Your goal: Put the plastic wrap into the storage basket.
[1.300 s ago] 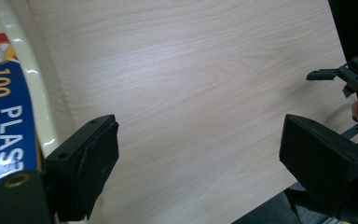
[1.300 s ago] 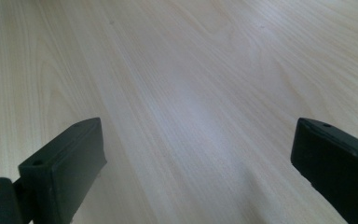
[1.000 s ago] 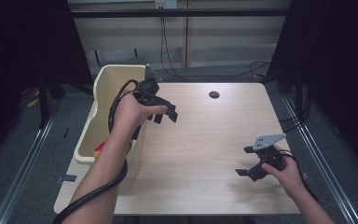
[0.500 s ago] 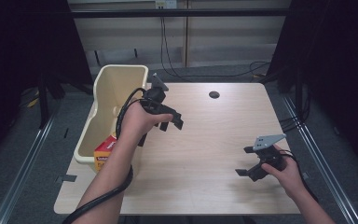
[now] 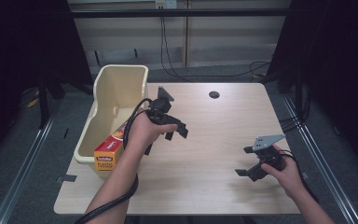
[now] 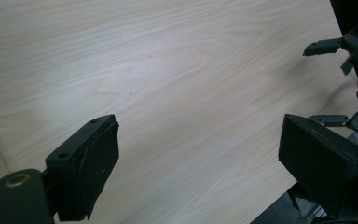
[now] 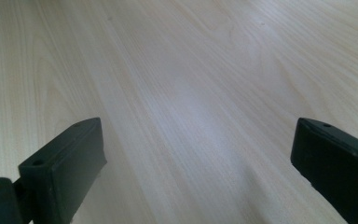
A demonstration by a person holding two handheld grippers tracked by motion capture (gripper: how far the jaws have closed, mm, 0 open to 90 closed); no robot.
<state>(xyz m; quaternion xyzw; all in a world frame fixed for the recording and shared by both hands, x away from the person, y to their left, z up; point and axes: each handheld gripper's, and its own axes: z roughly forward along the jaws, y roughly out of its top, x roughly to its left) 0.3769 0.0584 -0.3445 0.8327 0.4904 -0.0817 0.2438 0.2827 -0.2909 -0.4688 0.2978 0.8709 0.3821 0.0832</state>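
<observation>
Left gripper was held wide and empty over the table, just beside the plastic-wrap box in the cream bin. Right gripper likewise wide, well apart. Risk judged: box snagged on bin wall if approached at an angle.

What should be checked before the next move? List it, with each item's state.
1. Left gripper empty: ok, jaws stand open over bare wood with nothing between them.
2. Right gripper empty: ok, jaws open, nothing between them.
3. Box in the bin: ok, it leans at the bin's near end, its end poking over the rim.
4. Box free of both grippers: ok, neither touches it.
5. Table between the grippers: ok, bare wood.
6. Left cable clear of the box: cannot tell, it loops close by the bin.
</observation>
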